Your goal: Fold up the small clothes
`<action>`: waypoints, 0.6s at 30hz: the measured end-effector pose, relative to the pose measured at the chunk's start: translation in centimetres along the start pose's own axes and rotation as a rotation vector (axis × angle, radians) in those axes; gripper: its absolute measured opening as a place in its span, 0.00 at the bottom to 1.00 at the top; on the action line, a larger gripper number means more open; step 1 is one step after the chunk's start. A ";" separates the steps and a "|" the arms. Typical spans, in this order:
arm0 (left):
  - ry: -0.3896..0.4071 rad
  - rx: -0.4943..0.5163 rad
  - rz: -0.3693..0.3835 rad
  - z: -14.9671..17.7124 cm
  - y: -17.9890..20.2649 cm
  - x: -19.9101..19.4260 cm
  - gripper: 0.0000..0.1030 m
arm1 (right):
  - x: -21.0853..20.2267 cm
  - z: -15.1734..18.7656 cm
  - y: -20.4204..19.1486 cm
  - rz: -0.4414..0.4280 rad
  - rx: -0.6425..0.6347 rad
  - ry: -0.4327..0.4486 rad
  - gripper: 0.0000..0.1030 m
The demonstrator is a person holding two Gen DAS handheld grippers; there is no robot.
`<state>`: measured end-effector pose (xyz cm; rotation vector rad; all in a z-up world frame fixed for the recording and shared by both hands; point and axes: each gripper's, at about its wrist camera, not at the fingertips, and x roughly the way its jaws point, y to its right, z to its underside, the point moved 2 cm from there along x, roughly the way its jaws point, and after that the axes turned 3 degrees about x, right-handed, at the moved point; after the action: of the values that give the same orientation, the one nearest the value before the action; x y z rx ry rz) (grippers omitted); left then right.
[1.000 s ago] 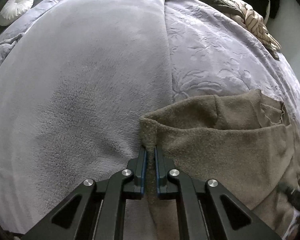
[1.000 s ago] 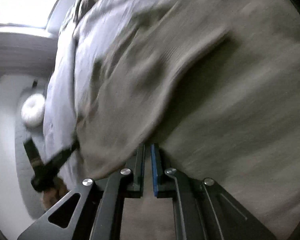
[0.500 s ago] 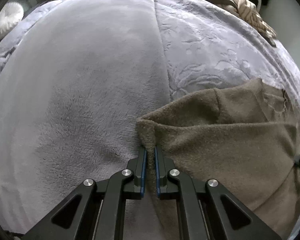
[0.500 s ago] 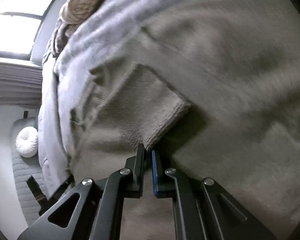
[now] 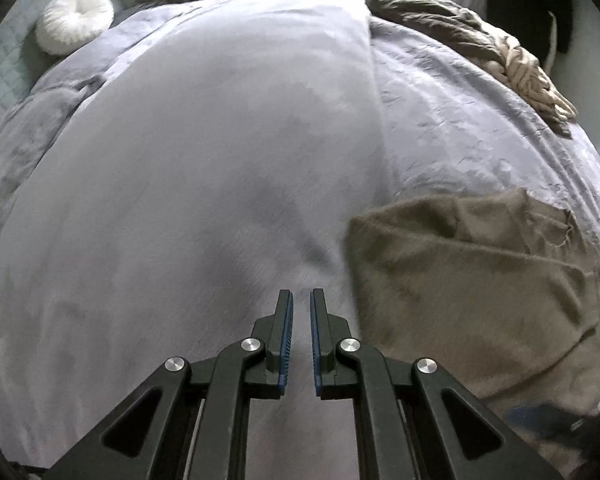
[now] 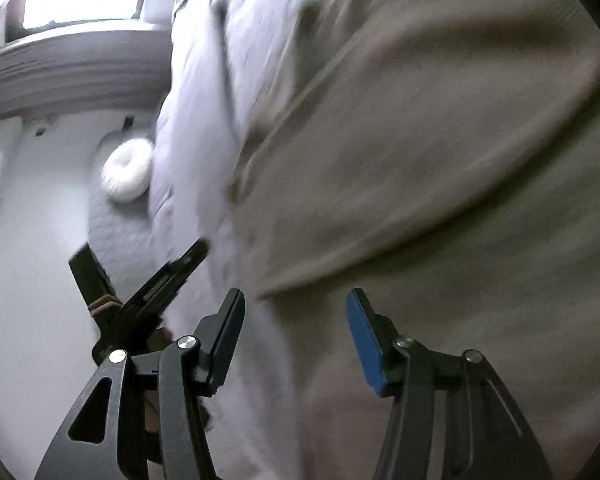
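Left gripper (image 5: pixel 301 300) — off the sweater (image 5: pixel 472 292) now

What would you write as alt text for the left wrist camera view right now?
The left gripper, jaws nearly shut and holding nothing, hovers over a grey fleece blanket on a bed. A folded brown garment lies just to its right, with a white round cushion at the far left and a pile of clothes at the far right.

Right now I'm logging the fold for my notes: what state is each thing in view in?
Brown garment: folded over, lying on the bed, held by neither claw.
Left claw: shut, nothing between its fingers, beside the garment.
Right claw: opening, nothing gripped, over the garment's edge.
Grey blanket: spread flat on the bed.
Clothes pile: crumpled, unfolded at the far edge.
White round cushion: lying beside the bed.
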<state>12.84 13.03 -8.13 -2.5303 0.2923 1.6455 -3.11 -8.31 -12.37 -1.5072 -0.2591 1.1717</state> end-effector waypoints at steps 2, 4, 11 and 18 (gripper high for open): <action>-0.007 -0.013 -0.021 0.9 -0.4 0.1 0.09 | 3.1 0.3 -0.5 -0.043 0.037 -0.008 0.56; -0.015 -0.026 -0.034 1.9 -1.2 0.0 0.09 | 4.8 0.0 -0.8 -0.057 0.058 0.010 0.50; -0.018 -0.046 -0.054 3.7 -3.4 -1.1 0.09 | 7.4 0.4 -1.4 -0.059 0.072 -0.009 0.06; -0.029 -0.034 -0.099 4.2 -2.6 -1.1 0.09 | 8.7 0.9 0.0 -0.002 0.112 -0.084 0.09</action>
<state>9.21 16.46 -8.89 -2.4991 0.1357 1.6619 0.32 -1.54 -16.67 -1.3626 -0.2473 1.2298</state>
